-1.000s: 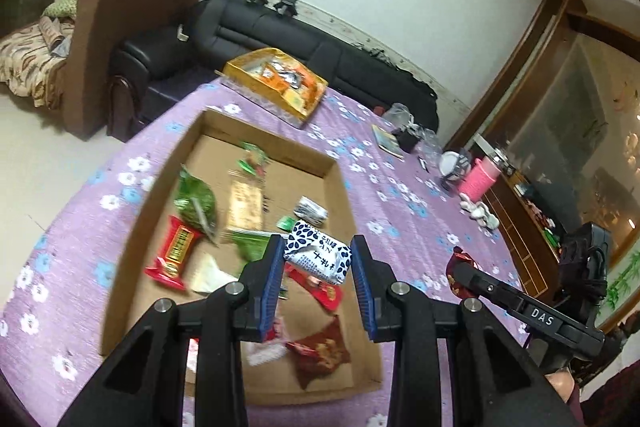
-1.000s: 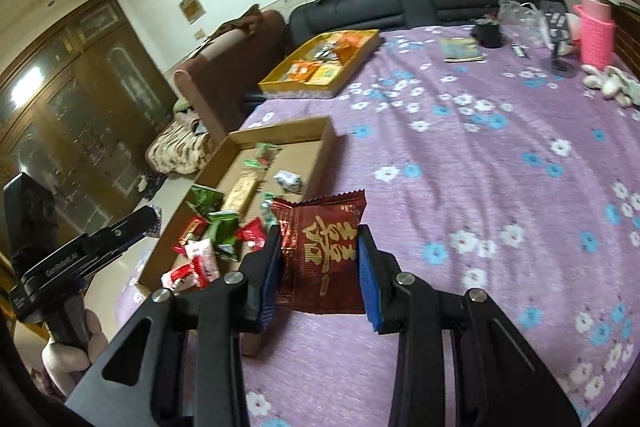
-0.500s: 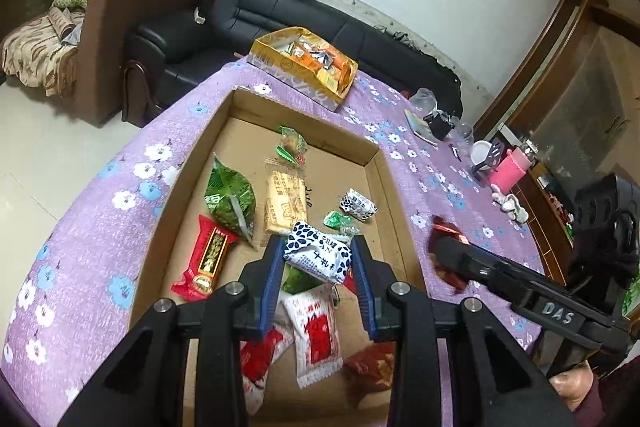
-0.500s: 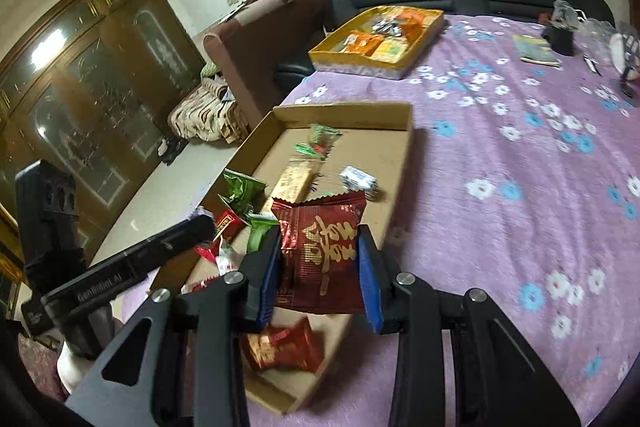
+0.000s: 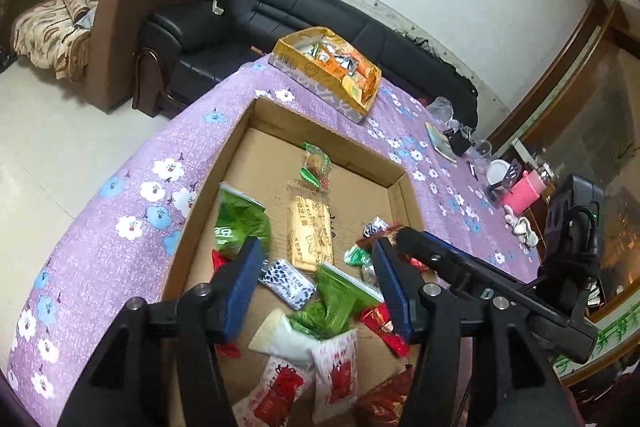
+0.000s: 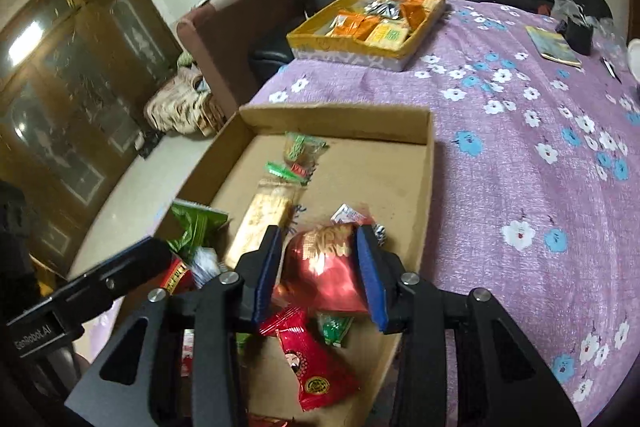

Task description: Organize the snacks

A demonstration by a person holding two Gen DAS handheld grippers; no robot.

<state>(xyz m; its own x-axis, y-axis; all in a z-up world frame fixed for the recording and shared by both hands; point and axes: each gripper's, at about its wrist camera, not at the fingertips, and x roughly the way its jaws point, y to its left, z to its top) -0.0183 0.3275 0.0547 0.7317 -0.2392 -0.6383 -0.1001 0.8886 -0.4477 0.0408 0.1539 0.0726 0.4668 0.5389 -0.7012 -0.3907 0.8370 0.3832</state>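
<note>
Left claw is seen with jaws spread wide and nothing held, hovering over the near half of the cardboard box. The blue-white patterned packet is seen lying on the box floor between the jaws, touching neither pad. Around it: green packets, a tan biscuit pack, red-white sachets at the near edge.

Right claw is clamped on a shiny red snack bag, held above the box's near right corner. Contact with the packets below can't be told from this view; the bag is blurred. A red packet with a round logo is shown under the claw only in the right wrist view.

The box sits on the counter, which is covered in purple floral cloth. The yellow tray of orange packs is seen beyond the box, at the far counter edge, in both views. The pink cup and white mug are visible only in the left wrist view. The right claw's arm is seen crossing the left view at lower right, and the left claw's arm enters the right view at lower left.
</note>
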